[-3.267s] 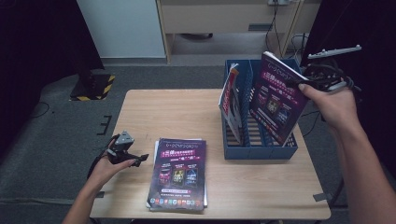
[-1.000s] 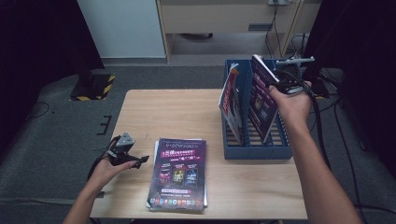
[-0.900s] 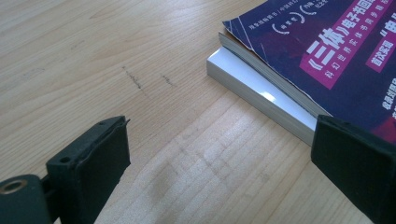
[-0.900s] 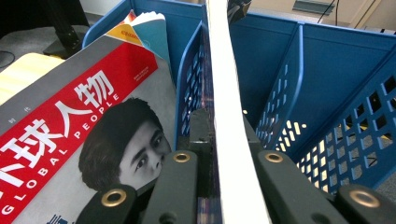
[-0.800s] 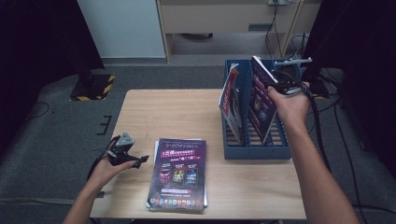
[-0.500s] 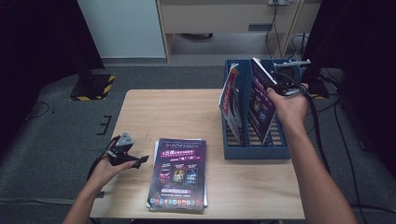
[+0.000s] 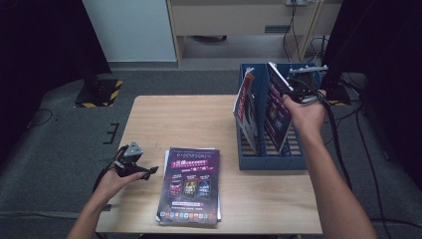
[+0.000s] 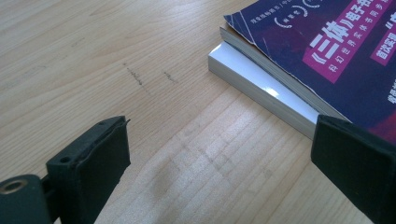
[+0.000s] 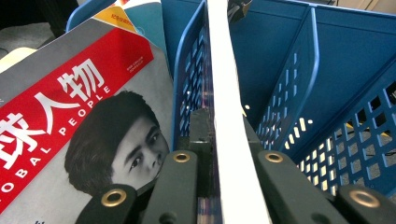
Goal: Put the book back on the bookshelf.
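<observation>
Blue rack (image 7: 271,162) slot is narrow: my right gripper (image 7: 293,91), fingers pinching the magazine (image 7: 275,112), may snag its divider (image 9: 189,70); left gripper (image 7: 133,167) fingers spread, idle.

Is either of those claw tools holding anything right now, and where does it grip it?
The right gripper pinches a purple-covered magazine by its top edge, inside the blue plastic file rack. The left gripper holds nothing.

Table (image 7: 199,119) matt pale wood; rack (image 7: 271,162) blue perforated plastic; magazine (image 7: 191,184) glossy paper.
</observation>
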The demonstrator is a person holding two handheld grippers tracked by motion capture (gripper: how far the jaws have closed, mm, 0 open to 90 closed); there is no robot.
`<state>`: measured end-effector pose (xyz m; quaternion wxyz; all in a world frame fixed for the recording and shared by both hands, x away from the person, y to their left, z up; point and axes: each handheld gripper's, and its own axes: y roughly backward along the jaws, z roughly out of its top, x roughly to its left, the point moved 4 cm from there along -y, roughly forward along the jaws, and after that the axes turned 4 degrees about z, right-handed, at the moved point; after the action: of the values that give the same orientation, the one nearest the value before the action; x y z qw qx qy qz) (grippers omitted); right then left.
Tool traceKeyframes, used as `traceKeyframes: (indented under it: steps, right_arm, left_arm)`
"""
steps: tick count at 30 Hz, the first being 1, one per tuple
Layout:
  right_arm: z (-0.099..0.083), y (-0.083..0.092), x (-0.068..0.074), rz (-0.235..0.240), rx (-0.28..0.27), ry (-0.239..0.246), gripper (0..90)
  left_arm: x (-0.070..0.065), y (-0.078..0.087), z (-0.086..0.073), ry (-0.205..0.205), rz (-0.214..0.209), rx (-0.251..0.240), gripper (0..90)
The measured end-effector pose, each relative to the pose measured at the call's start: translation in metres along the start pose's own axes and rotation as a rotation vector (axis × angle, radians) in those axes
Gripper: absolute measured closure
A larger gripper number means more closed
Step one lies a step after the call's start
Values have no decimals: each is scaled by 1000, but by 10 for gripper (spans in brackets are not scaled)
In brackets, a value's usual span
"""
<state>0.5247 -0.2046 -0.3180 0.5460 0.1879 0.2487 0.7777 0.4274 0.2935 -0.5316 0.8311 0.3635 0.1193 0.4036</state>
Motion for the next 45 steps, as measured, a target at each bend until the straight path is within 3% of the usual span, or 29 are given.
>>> traceKeyframes:
  steps: [25, 45]
  right_arm:
    - [-4, -11, 1, -1, 30, -2, 828]
    - [-21, -10, 4, 38, 73, -5, 807]
  left_arm:
    - [1, 2, 1, 0, 2, -3, 42]
    - [1, 3, 2, -4, 3, -6, 45]
